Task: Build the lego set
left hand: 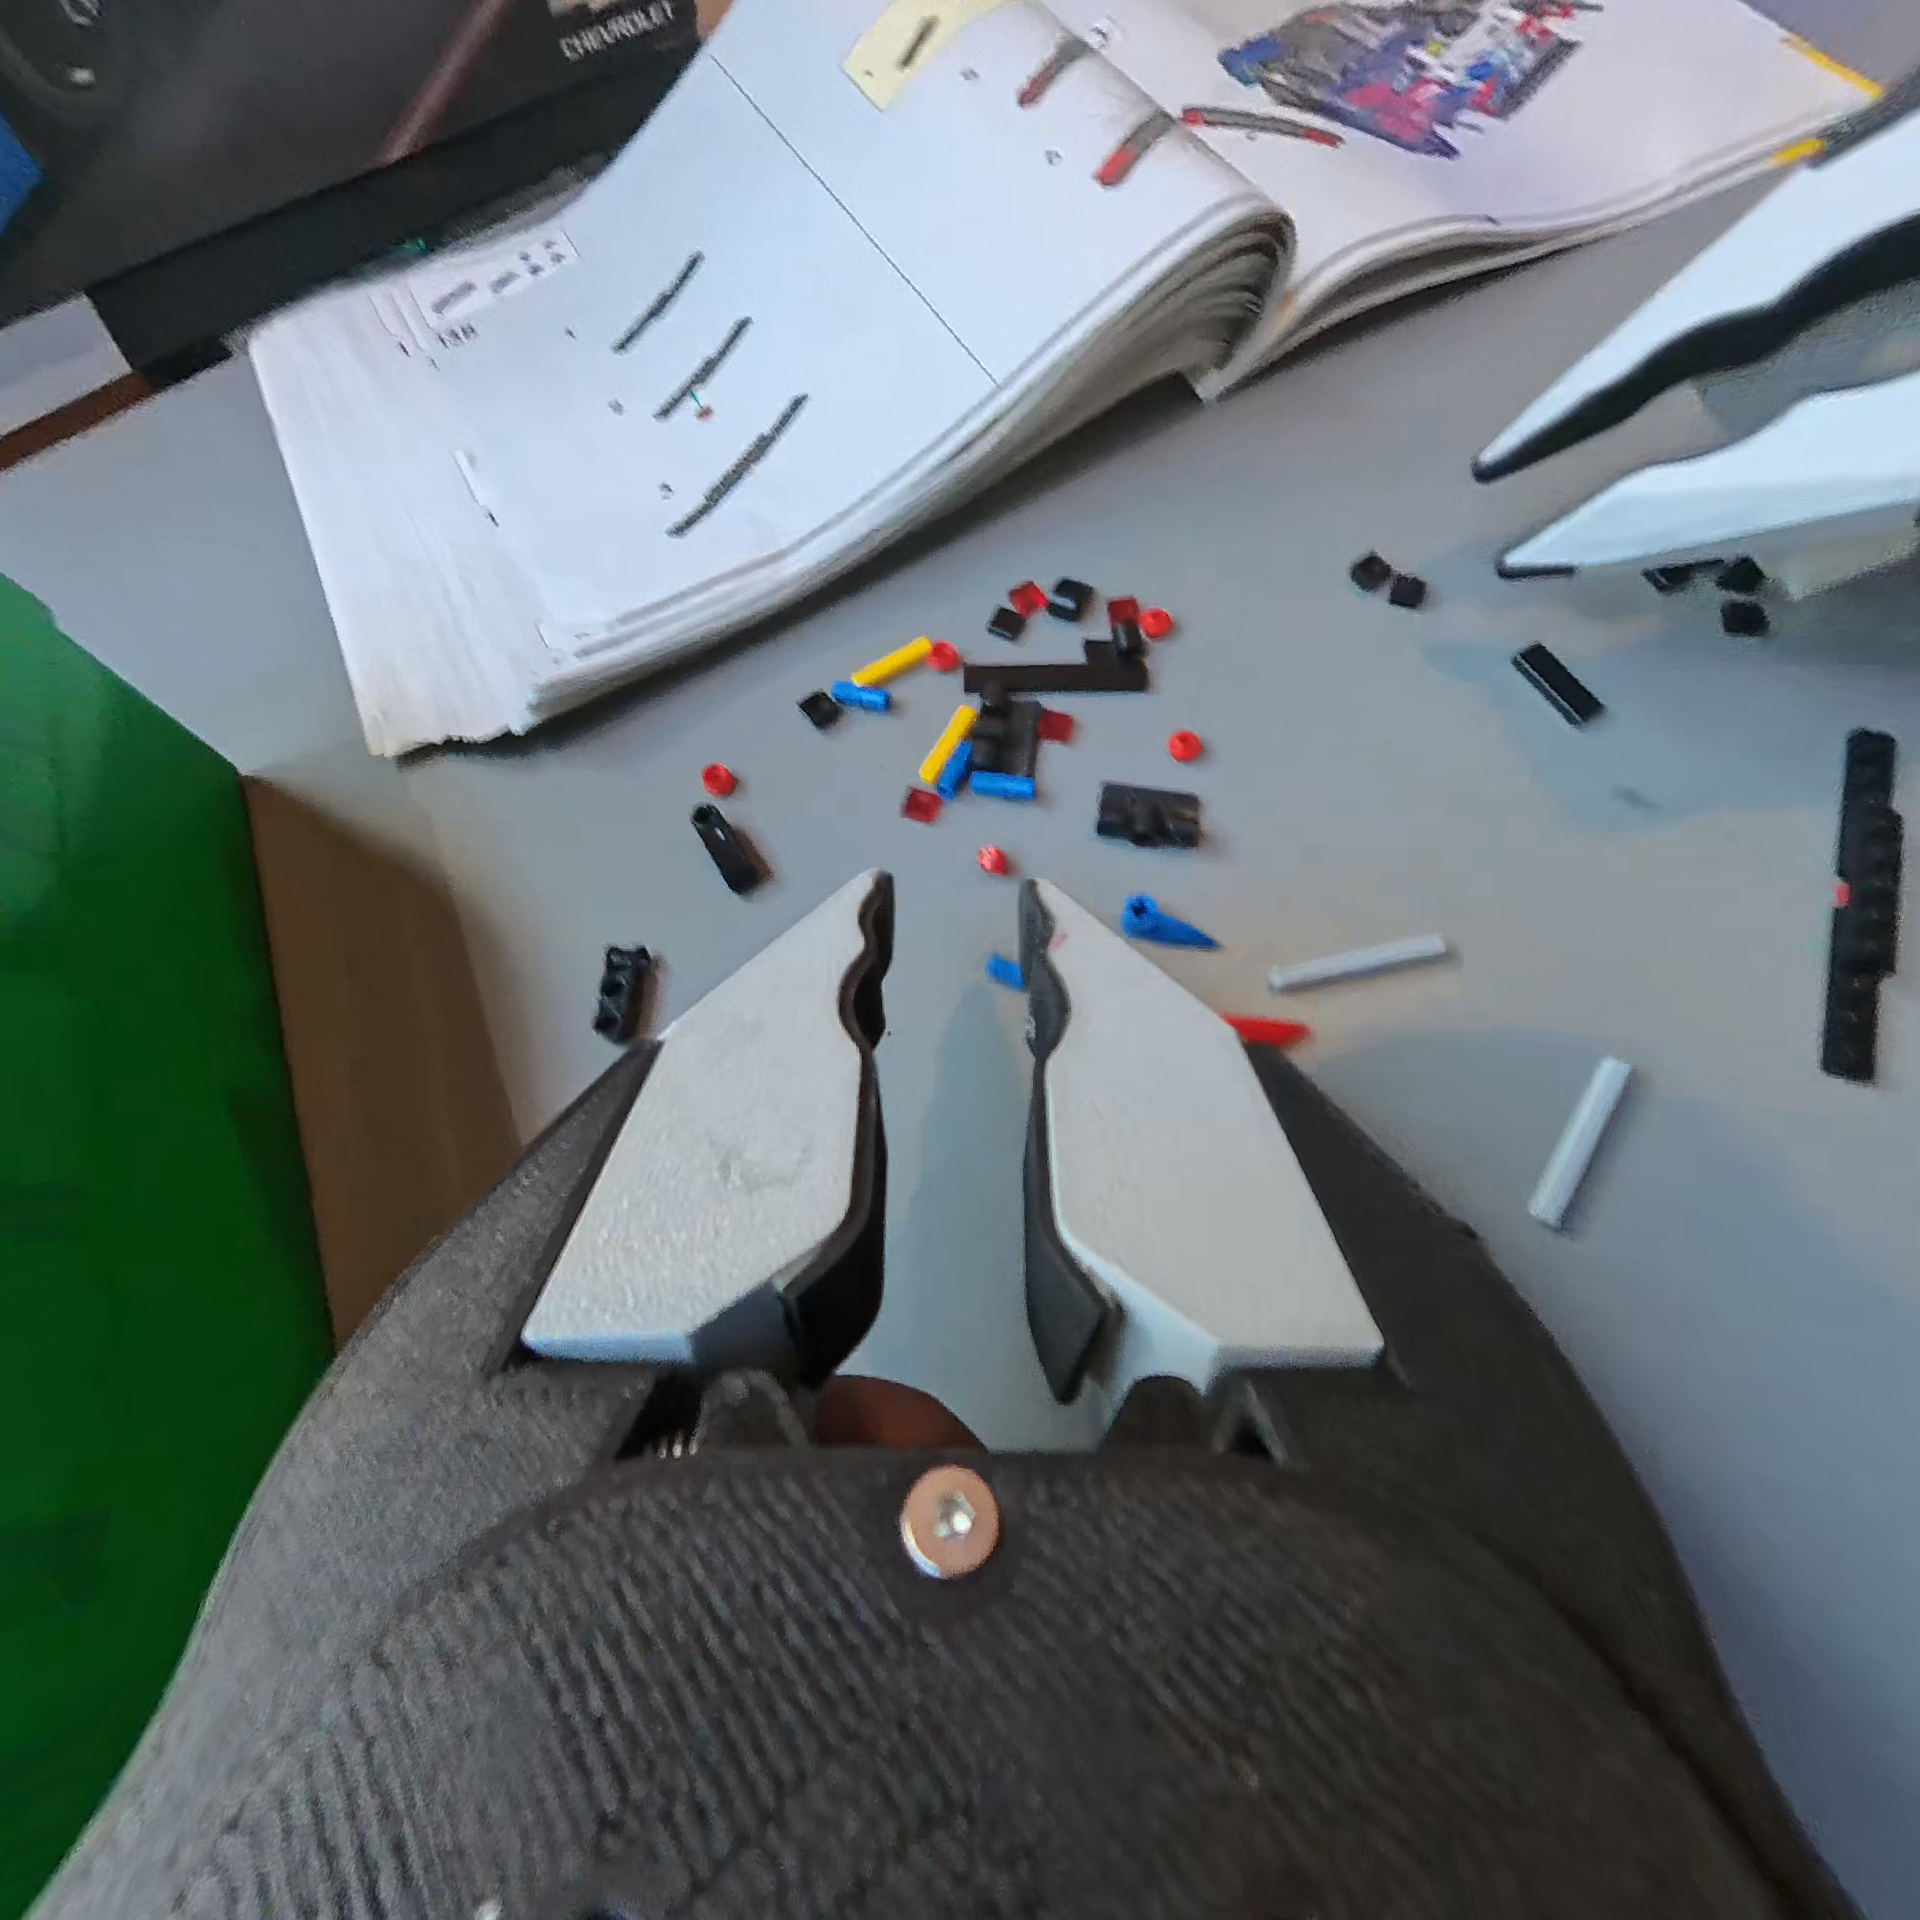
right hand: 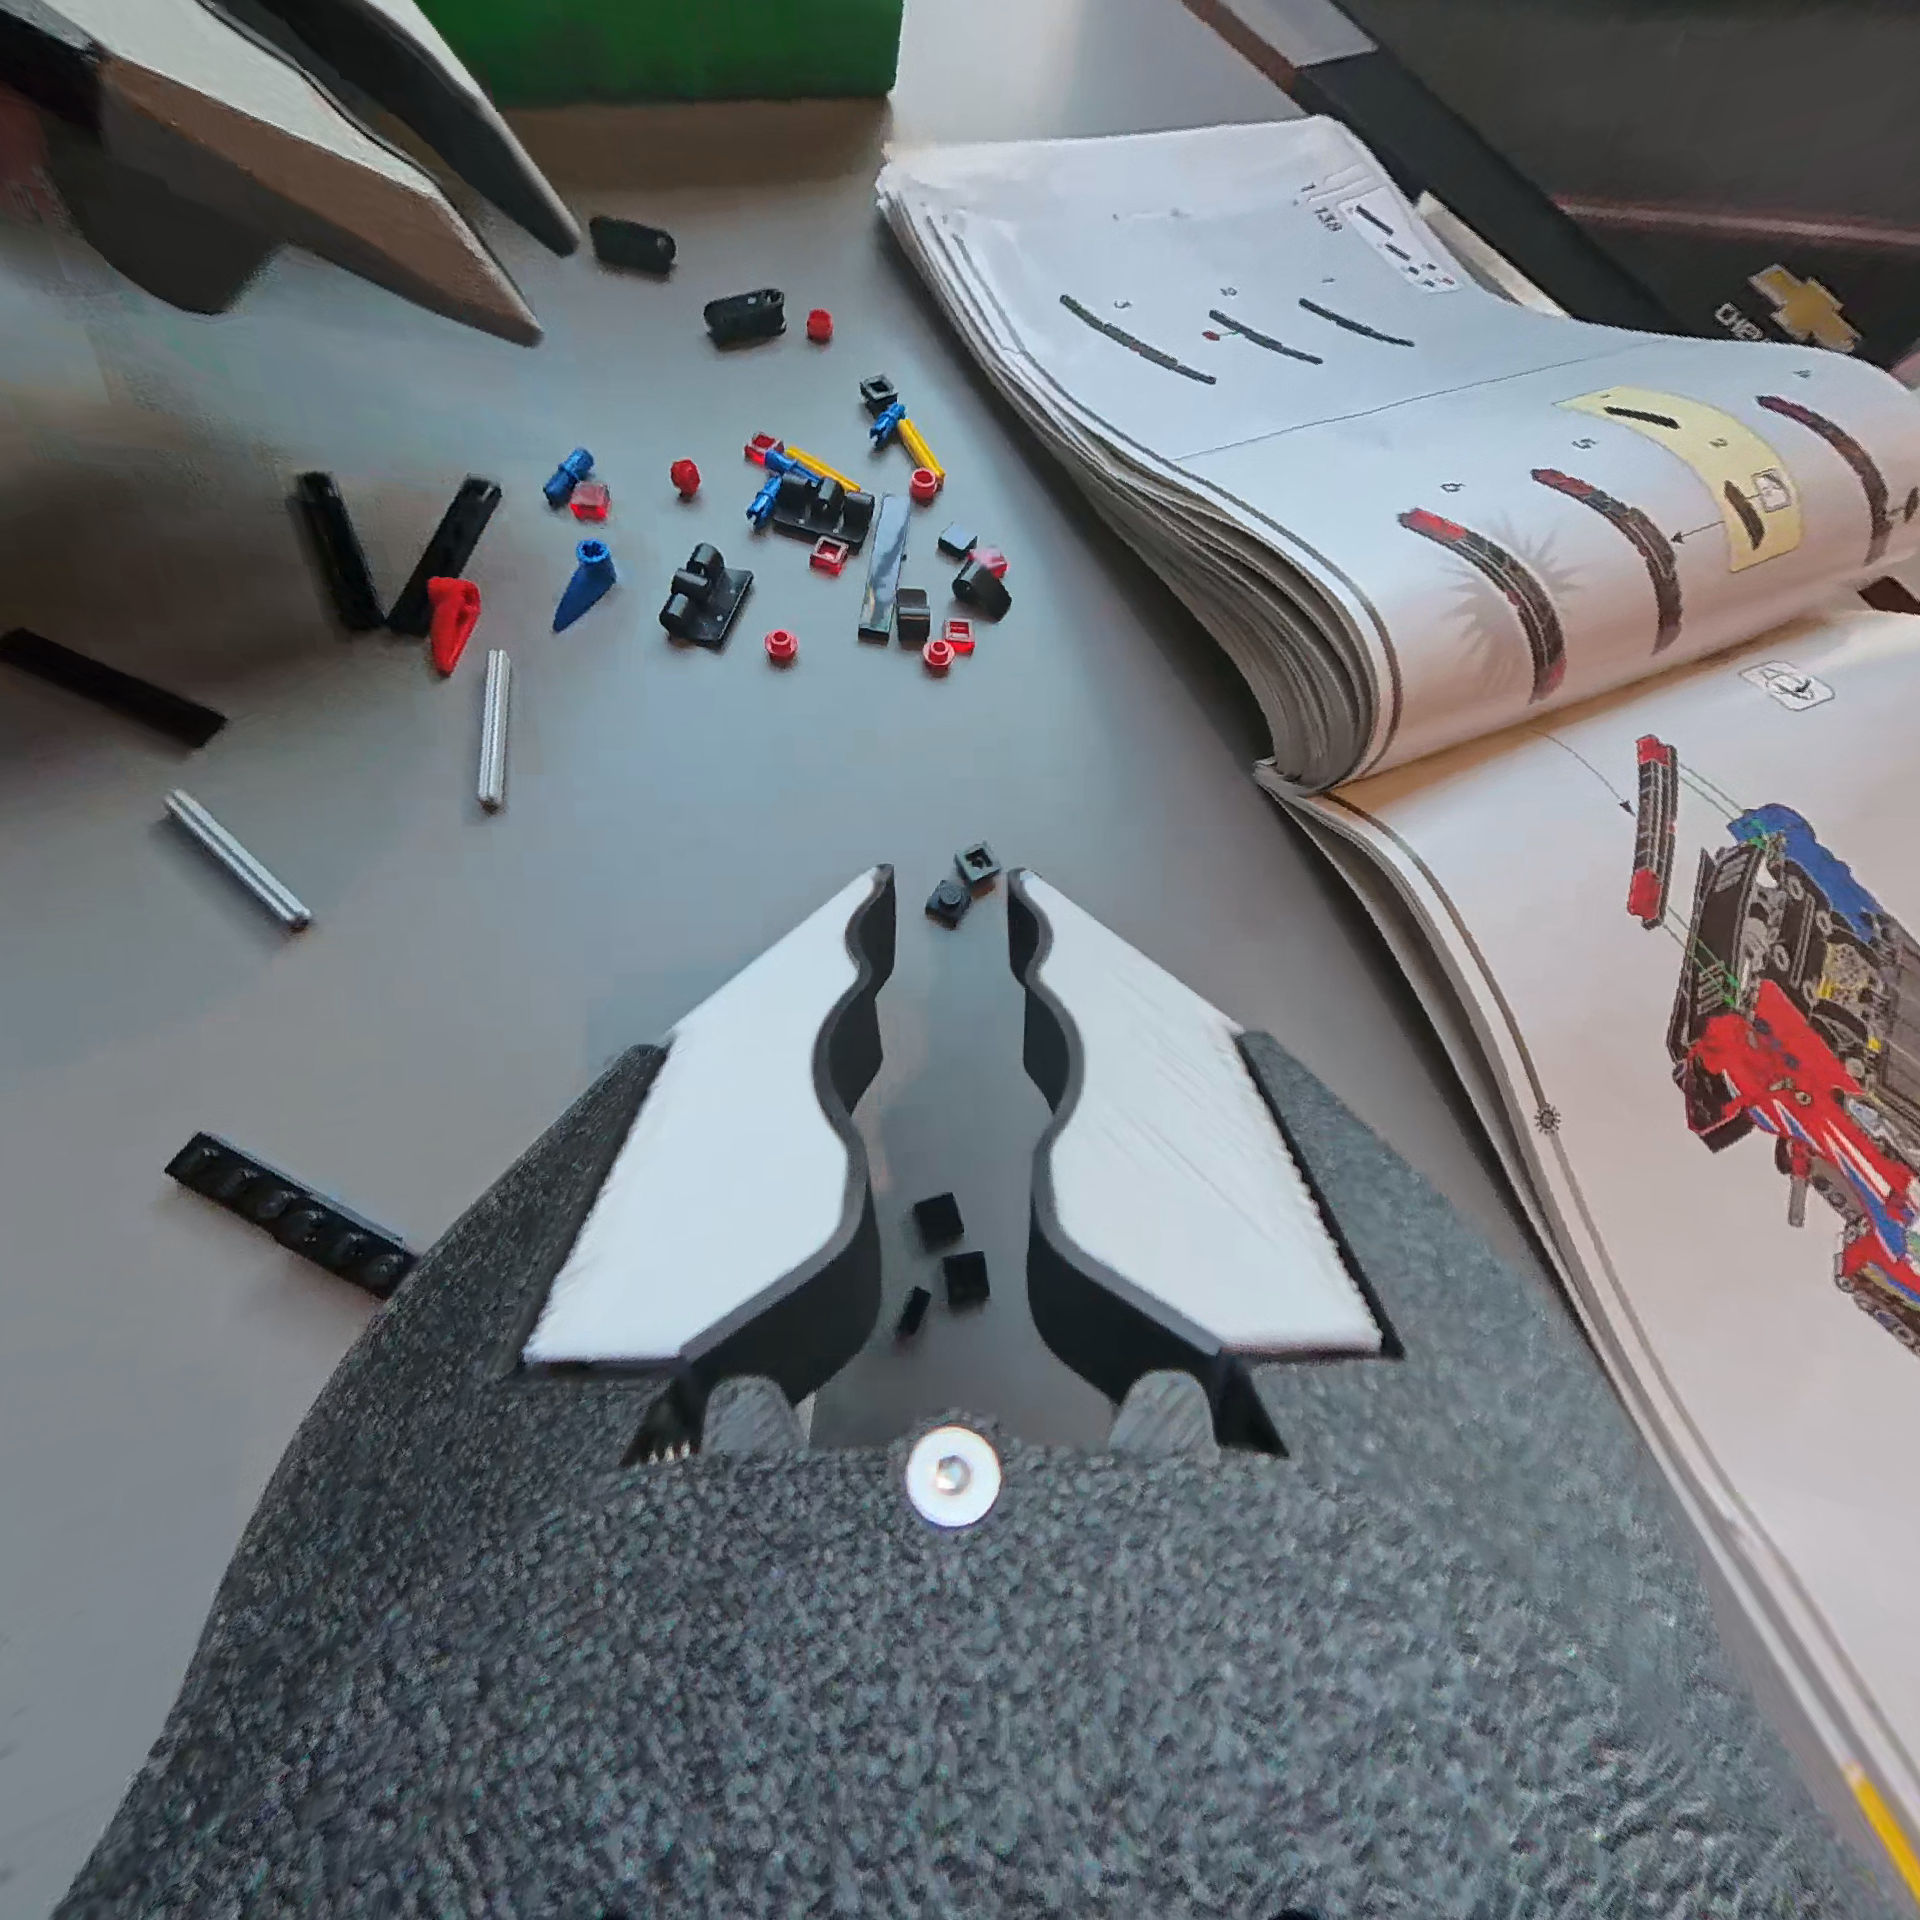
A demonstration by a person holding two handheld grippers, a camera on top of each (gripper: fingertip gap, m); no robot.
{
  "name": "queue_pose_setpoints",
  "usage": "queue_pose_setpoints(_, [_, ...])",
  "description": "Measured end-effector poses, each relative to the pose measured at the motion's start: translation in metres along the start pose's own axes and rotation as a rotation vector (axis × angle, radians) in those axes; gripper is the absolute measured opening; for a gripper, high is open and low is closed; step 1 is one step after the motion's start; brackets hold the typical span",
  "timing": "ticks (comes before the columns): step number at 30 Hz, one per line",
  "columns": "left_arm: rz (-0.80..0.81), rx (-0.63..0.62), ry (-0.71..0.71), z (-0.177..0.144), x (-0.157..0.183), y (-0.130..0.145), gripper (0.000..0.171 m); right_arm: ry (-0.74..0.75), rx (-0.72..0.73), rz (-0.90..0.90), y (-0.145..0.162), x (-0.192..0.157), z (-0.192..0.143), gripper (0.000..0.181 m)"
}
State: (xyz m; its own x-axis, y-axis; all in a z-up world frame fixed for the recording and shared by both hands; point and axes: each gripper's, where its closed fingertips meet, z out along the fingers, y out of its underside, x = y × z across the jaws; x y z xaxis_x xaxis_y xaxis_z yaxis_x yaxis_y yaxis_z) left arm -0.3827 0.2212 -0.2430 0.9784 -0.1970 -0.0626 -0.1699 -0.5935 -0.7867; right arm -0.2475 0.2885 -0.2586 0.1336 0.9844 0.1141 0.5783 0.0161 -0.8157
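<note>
Left gripper [left hand: 954,883] hovering, fingers apart, empty, right gripper [right hand: 951,873] likewise parted, small black pieces [right hand: 961,883] lying between tips, instruction booklet [right hand: 1455,436] lying open upper right.

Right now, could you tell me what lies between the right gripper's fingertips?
In the right wrist view, two small black pieces lie on the grey table at the open right gripper tips, ungripped.

Smooth matt grey table [right hand: 644,935]. Glossy hard plastic on the scattered lego pieces [right hand: 831,520]. Thick paper instruction booklet [right hand: 1455,520], pages with a slight sheen. Rough, grainy black plastic on the right gripper [right hand: 951,883] body; smooth pale plates on its fingers [right hand: 1153,1143]. Bright metal screw [right hand: 953,1476].
</note>
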Motion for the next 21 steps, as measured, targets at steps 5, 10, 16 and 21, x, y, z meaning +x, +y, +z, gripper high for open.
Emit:
queue_pose_setpoints(5, [0.083, -0.061, 0.015, 0.036, -0.019, -0.022, 0.021, -0.007, 0.035, 0.021, -0.003, 0.002, -0.003, 0.022])
queue_pose_setpoints(10, [0.396, -0.192, 0.078, 0.065, -0.027, -0.016, 0.015, -0.040, 0.057, 0.005, -0.005, -0.005, -0.009, 0.022])
queue_pose_setpoints(16, [0.458, -0.262, 0.101, 0.077, -0.032, -0.014, 0.014, -0.055, 0.072, -0.003, -0.007, -0.008, -0.015, 0.022])
queue_pose_setpoints(21, [0.393, -0.271, 0.132, 0.080, -0.033, -0.009, 0.000, -0.056, 0.086, 0.000, -0.010, -0.006, -0.020, 0.022])
